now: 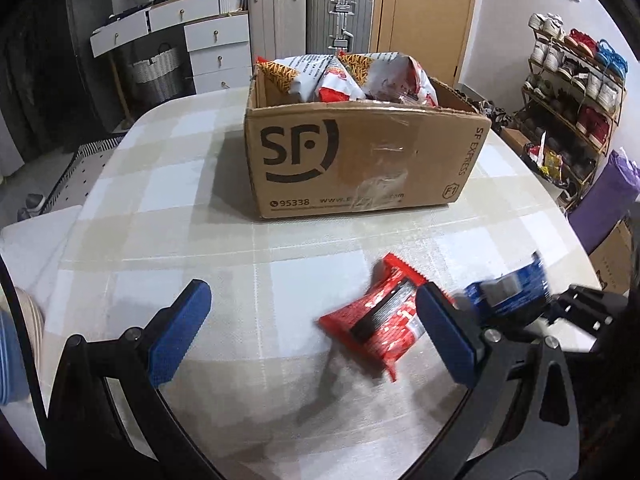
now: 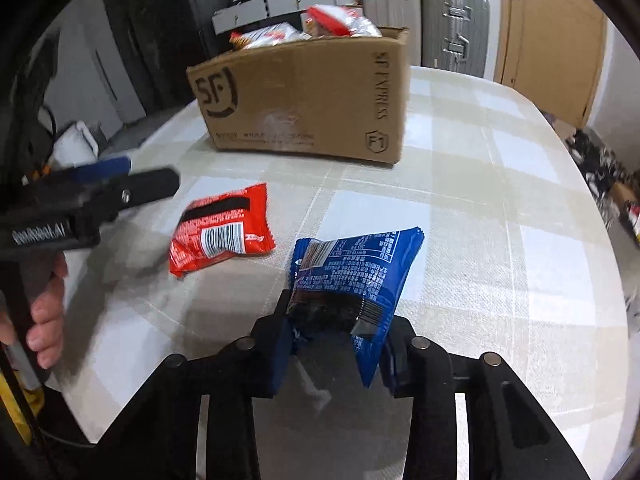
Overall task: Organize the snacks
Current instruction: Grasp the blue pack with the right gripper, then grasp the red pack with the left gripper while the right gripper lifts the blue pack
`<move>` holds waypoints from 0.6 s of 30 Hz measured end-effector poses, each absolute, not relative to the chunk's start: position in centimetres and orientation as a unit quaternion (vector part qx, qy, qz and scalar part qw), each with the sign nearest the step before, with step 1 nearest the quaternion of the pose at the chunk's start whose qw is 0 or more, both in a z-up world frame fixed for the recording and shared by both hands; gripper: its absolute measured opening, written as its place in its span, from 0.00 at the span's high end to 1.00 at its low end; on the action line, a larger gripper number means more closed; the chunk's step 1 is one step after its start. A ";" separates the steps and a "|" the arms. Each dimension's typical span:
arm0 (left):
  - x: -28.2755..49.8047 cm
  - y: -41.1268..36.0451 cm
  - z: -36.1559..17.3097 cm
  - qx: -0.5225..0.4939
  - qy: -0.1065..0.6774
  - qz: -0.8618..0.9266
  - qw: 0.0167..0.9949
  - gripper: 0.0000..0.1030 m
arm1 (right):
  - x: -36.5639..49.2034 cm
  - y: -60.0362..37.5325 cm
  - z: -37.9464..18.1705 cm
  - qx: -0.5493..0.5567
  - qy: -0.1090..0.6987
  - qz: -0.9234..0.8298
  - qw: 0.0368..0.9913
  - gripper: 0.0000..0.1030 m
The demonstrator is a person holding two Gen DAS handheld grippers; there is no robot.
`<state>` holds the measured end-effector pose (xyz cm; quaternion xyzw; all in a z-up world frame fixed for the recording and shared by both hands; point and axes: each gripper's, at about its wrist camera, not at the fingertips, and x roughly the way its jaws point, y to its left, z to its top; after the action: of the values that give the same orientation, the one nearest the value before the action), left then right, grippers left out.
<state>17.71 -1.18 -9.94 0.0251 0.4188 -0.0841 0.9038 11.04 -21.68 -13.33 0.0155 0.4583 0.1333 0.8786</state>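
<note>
- Between the right tongs (image 2: 334, 354), a blue snack packet (image 2: 352, 276) is pinched by its near end, the blue pads squeezing the crimped edge while the rest of the packet juts forward and its far end seems to hover just over the checked surface (image 2: 500, 200).
- Just left of those tongs lies a red snack packet (image 2: 222, 232), flat on the surface, barcode side up, touching nothing.
- Spread wide and holding nothing, the left tongs (image 1: 316, 338) sit low over the surface; the red packet (image 1: 376, 316) lies against the inner side of their right finger, not yet centred between the pads.
- Straight ahead of both tongs stands the cardboard box (image 1: 360, 160), open at the top, with several snack bags (image 1: 344, 76) already heaped inside.
- My judgement: the blue packet is ready to lift, but the pinch is on the crimp only, so it should rise slowly and level, or the packet may swing or slip.
- It needs to clear the near wall of the box before release, dropping into a gap beside the heaped bags.
- The left tongs would do well to shift right until the red packet sits squarely between the pads before squeezing.
</note>
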 end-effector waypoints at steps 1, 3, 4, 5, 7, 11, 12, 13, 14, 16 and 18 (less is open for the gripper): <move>17.6 -1.0 -10.0 0.029 0.418 -0.083 0.904 0.01 | 11.0 -22.2 -13.1 0.032 0.457 0.138 0.878 0.65; 17.4 -0.5 -10.0 0.033 0.419 -0.082 0.904 0.01 | 10.9 -22.8 -12.8 0.053 0.452 0.143 0.879 0.65; 17.3 -0.3 -10.0 0.035 0.419 -0.081 0.904 0.01 | 10.8 -23.2 -12.5 0.064 0.450 0.145 0.879 0.65; 17.3 -0.1 -10.0 0.035 0.418 -0.081 0.904 0.01 | 10.7 -23.4 -12.4 0.072 0.448 0.148 0.879 0.65; 17.2 0.3 -10.1 0.032 0.420 -0.090 0.902 0.01 | 10.5 -23.7 -12.1 0.087 0.445 0.151 0.878 0.65; 16.7 0.5 -10.0 0.033 0.414 -0.104 0.904 0.01 | 10.1 -23.8 -12.0 0.087 0.442 0.155 0.879 0.65; 16.5 0.4 -9.9 0.035 0.412 -0.113 0.904 0.01 | 10.1 -23.8 -12.0 0.088 0.442 0.156 0.879 0.65; 16.3 0.1 -9.8 0.037 0.407 -0.124 0.904 0.01 | 10.3 -23.9 -12.2 0.090 0.442 0.157 0.878 0.65; 16.2 -0.3 -9.7 0.044 0.402 -0.132 0.905 0.01 | 10.4 -24.0 -12.2 0.093 0.443 0.158 0.878 0.65; 16.0 -1.3 -9.7 0.065 0.389 -0.149 0.907 0.01 | 10.4 -24.3 -11.9 0.106 0.440 0.162 0.877 0.65; 16.1 -2.6 -10.1 0.090 0.386 -0.170 0.902 0.01 | 10.3 -24.5 -11.6 0.110 0.436 0.164 0.878 0.65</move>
<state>16.10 -2.58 -10.12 0.0899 0.3862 -0.1699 0.9022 10.26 -24.46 -11.59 0.1105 0.4358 0.1643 0.8780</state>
